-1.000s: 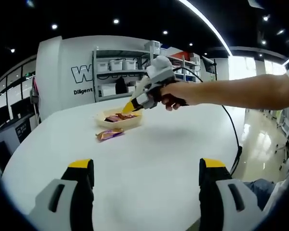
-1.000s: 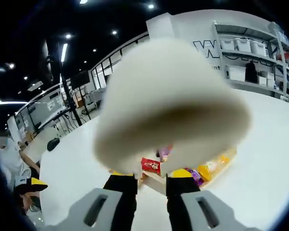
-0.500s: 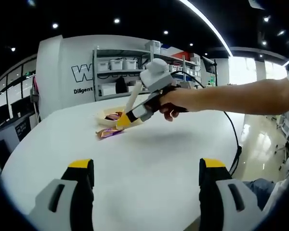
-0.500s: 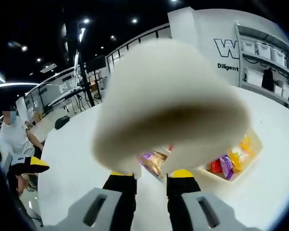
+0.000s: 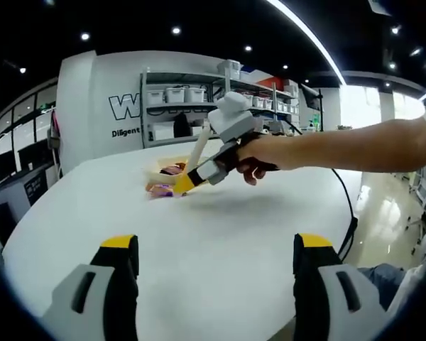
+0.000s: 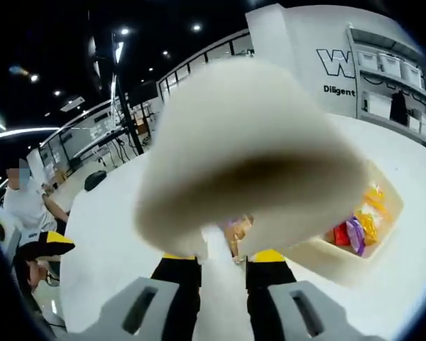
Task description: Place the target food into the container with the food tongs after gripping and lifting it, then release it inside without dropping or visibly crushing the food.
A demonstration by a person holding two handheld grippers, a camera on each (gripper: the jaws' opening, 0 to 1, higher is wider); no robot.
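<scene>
White table (image 5: 220,234), right gripper (image 6: 224,259) fingers clamping tongs (image 6: 248,156) (cream), left gripper (image 5: 216,259) fingers wide, empty

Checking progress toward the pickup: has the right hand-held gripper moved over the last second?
Yes. In the left gripper view, the right hand-held gripper dropped from above the container toward the packet beside it.

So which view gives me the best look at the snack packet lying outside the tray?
Left gripper view: the purple-orange snack packet lies on the table beside the tray, tongs at it. In the right gripper view the tongs mostly hide the packet.
</scene>
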